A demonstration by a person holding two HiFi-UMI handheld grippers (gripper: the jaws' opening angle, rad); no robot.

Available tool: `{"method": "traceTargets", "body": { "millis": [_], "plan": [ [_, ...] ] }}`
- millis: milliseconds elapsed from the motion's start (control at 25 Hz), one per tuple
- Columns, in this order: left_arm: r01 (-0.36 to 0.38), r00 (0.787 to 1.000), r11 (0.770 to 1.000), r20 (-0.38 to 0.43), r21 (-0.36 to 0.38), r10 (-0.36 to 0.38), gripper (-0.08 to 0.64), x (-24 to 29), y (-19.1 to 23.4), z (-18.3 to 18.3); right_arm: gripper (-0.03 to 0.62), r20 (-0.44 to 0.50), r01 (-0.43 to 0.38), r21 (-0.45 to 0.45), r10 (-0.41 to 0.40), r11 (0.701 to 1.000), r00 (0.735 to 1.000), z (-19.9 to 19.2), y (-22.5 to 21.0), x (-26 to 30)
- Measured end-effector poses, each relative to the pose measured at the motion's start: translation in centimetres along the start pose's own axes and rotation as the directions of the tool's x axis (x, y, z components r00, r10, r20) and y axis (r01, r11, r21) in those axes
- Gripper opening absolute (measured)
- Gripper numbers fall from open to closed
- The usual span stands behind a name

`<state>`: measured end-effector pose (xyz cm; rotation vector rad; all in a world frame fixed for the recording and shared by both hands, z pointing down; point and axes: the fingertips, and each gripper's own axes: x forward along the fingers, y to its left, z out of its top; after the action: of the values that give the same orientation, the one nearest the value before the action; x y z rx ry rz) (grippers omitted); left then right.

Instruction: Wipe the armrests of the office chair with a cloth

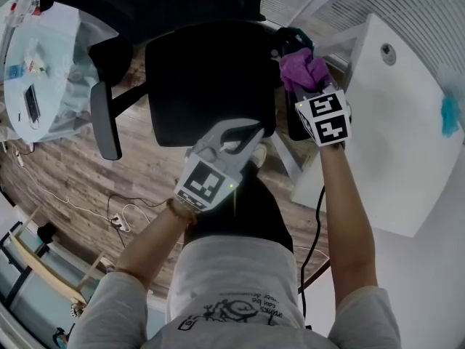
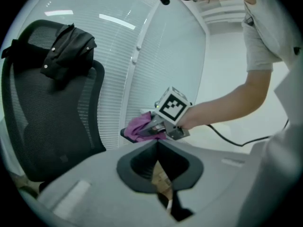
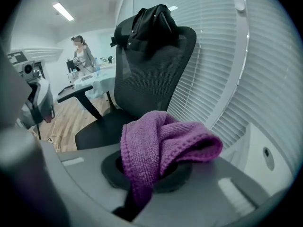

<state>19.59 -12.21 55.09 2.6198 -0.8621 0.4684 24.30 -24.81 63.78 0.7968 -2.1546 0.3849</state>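
Gripping a purple cloth (image 3: 161, 141) in the right tool (image 1: 308, 86), with both jaws closed on its bunched folds and a loose loop spilling toward 3 o'clock in the right gripper view. Resting that cloth on the dark padded armrest (image 2: 124, 134) of the office chair, as seen from the left gripper view. Placed at 1 o'clock in the head view, just beside a white surface (image 1: 407, 122) and near the window blinds (image 3: 265, 56). Holding the left tool (image 1: 243, 138) at the near edge of the black seat (image 1: 211, 78), at 6 o'clock of it, with jaws together and nothing between them. At 9 o'clock of the seat, well apart from both tools, the other armrest (image 1: 106, 119). Draped over the top of the mesh backrest (image 3: 151, 74), a black garment (image 3: 149, 20). Beneath the chair, wooden floor (image 1: 65, 173)
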Motion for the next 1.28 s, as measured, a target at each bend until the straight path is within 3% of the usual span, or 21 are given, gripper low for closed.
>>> {"method": "traceTargets", "body": {
  "millis": [320, 520, 920, 1280],
  "plan": [
    [-0.013, 1.0, 1.0, -0.004, -0.006, 0.013, 0.003, -0.9, 0.6, -0.4, 0.029, 0.006, -0.001, 0.003, 0.001, 1.0, 1.0, 3.5, -3.0, 3.5],
    [-0.013, 1.0, 1.0, -0.002, -0.008, 0.013, 0.003, -0.9, 0.3, -0.5, 0.029, 0.01, -0.003, 0.02, 0.002, 1.0, 1.0, 3.7, -3.1, 3.6],
    [-0.004, 1.0, 1.0, 0.001, 0.004, 0.004, 0.003, -0.7, -0.2, 0.0, 0.029, -0.01, 0.021, 0.043, -0.02, 0.999, 1.0, 1.2, -1.9, 1.2],
    [0.014, 1.0, 1.0, 0.002, 0.011, -0.014, 0.003, -0.3, -1.1, 0.4, 0.029, -0.06, 0.032, 0.045, -0.03, 0.998, 0.998, -4.1, 2.4, -3.9]
  ]
}}
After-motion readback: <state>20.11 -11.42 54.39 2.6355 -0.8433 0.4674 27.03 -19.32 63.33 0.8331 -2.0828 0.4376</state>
